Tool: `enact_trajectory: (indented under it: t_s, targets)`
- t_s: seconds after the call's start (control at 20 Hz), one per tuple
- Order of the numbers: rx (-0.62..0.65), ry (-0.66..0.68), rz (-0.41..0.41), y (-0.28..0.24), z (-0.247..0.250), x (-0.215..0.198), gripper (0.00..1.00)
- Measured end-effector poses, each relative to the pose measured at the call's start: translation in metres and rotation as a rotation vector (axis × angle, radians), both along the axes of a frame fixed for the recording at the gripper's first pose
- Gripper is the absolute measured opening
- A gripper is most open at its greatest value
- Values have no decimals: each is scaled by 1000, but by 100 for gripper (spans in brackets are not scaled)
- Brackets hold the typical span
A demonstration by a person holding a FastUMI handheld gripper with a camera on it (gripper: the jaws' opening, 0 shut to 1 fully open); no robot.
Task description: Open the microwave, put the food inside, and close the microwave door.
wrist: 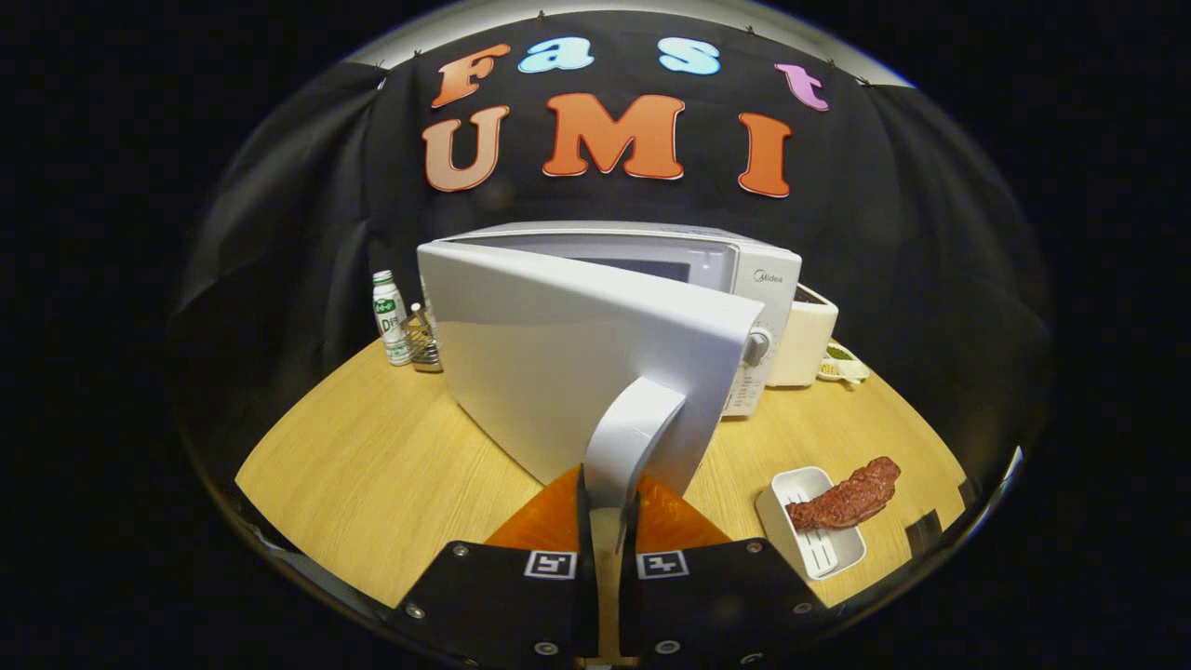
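White plastic up close: the microwave door (577,372) is swung well out from the microwave (735,265), and its curved handle (633,437) runs straight down between the gripper's (609,526) two fingers. Both fingers (584,507) are pinched in on the handle's lower end, one on each side, so the tongs are closed on that handle. The microwave stands toward the back of the light wooden desk (372,465), its dial (756,347) peeking past the door's edge. The food, a reddish-brown strip of meat (847,501), lies across a small white tray (809,521) near the desk's front right edge, beside the fingers and apart from the door; one end of the meat hangs past the tray's rim. Behind the microwave on the right sits a cream-coloured appliance (805,335), with a small dish (845,365) just in front of it. Near the back left edge, a white bottle with a green label (391,316) stands beside a metal rack (426,346).
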State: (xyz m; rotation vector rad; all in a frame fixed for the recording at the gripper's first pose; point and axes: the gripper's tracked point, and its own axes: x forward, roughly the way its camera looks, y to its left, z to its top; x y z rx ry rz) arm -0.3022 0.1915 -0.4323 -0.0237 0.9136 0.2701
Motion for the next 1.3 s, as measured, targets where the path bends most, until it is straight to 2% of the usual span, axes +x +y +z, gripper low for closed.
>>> enact_trajectory:
  t_s: [0.2, 0.3, 0.4, 0.55, 0.8, 0.9, 1.0, 1.3]
  targets:
    - [72, 59, 104, 45, 19, -41, 9]
    - [104, 85, 223, 74, 32, -64, 10]
    - [70, 78, 308, 86, 47, -81, 9]
    - [119, 92, 434, 105, 70, -110, 9]
    - [165, 129, 528, 102, 104, -117, 9]
    - [185, 135, 535, 93, 117, -109, 10]
    - [168, 122, 502, 71, 121, -94, 10]
    - [97, 74, 311, -1, 107, -32, 17]
